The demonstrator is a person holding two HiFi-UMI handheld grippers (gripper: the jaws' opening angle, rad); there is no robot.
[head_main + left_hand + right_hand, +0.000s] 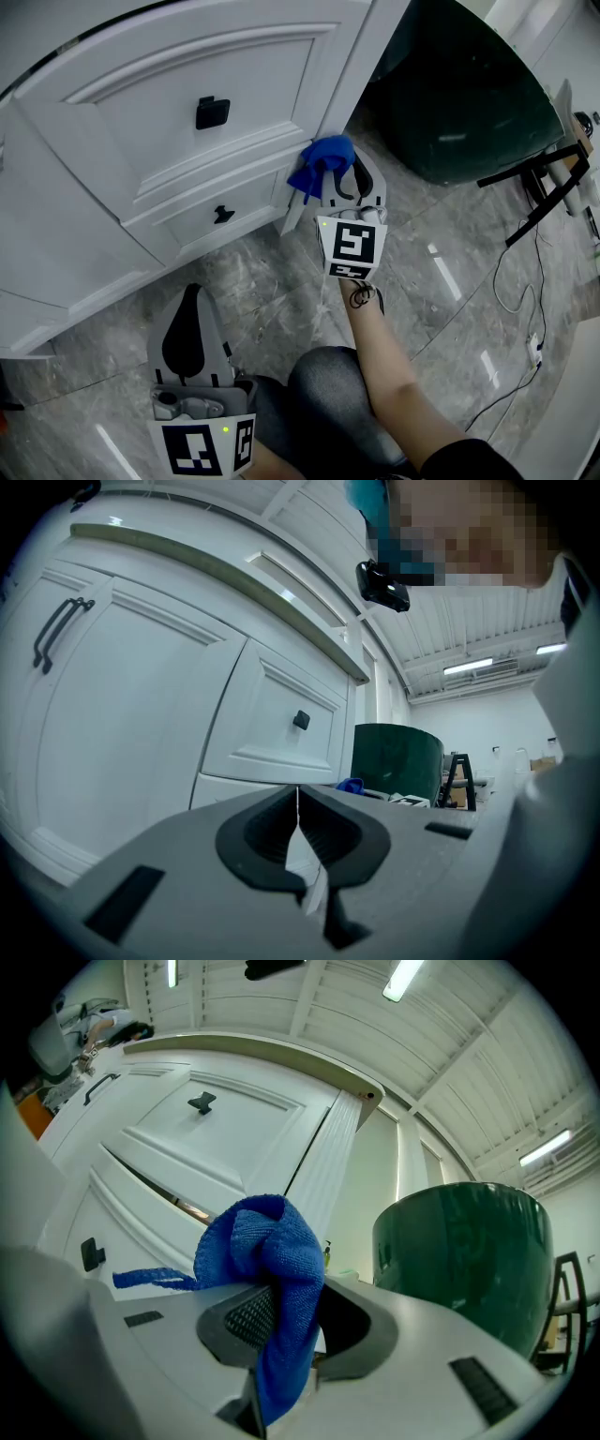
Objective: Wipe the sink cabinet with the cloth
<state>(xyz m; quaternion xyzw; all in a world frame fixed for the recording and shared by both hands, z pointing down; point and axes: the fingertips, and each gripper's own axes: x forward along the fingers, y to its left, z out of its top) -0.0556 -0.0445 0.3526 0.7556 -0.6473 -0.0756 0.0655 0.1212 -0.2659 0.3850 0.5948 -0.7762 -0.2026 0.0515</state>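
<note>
— Head view?
— Right gripper (330,183) far out at the lower right corner of the sink cabinet (169,141), clamped on the blue cloth (322,161). Left gripper (192,295) near and low, well apart from it.
— Left gripper view?
— Closed tight on nothing, facing the cabinet front.
— Right gripper view?
— Cloth bunched between the jaws, just beside the cabinet's corner; contact unclear. Looks barely begun, with most of the front seemingly left to wipe.

The floor (281,281) is grey, shiny stone. A white cabinet (141,122) stands on it, with a big dark green tub (459,94) beside it. A thin black cord (506,392) lies nearby.
</note>
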